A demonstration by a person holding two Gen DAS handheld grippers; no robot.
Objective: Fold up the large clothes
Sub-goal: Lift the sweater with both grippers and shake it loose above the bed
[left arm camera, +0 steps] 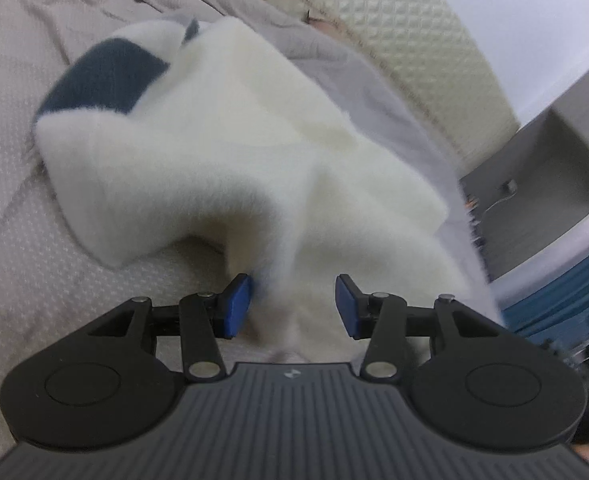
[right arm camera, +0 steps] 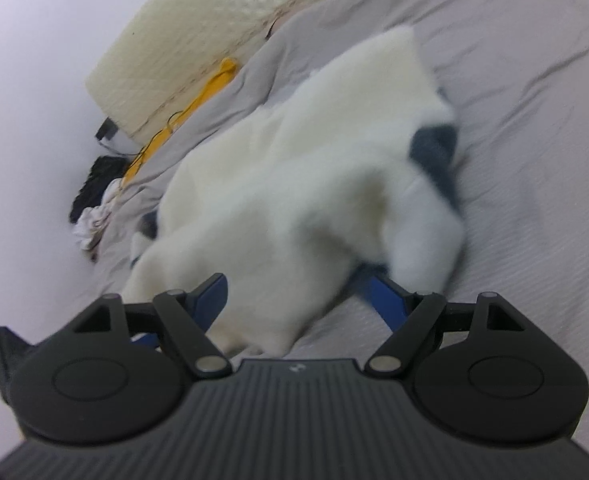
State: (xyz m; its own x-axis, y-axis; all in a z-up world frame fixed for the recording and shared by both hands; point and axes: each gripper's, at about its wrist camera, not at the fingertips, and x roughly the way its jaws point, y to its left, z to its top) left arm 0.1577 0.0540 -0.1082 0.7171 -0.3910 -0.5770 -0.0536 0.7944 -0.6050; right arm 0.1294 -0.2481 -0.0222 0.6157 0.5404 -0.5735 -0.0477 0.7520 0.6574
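A large fluffy white garment (left arm camera: 230, 132) with a dark blue-grey patch (left arm camera: 106, 76) lies bunched and partly folded on the grey bed cover (left arm camera: 22, 208). In the left wrist view my left gripper (left arm camera: 292, 306) stands open at the garment's near edge; white fleece runs between the blue pads (left arm camera: 236, 306), which stand apart. In the right wrist view the same garment (right arm camera: 294, 184) shows a dark patch (right arm camera: 434, 148) on its right. My right gripper (right arm camera: 296, 296) is open wide, with a fold of fleece lying loose between its blue fingers (right arm camera: 382, 296).
A cream quilted headboard (left arm camera: 406, 52) runs along the far side of the bed, with a yellow cloth (right arm camera: 210, 88) at its foot. Dark and pale clothes (right arm camera: 94, 188) are heaped by the wall. A grey shelf unit (left arm camera: 550, 184) and blue furniture (left arm camera: 566, 296) stand to the right.
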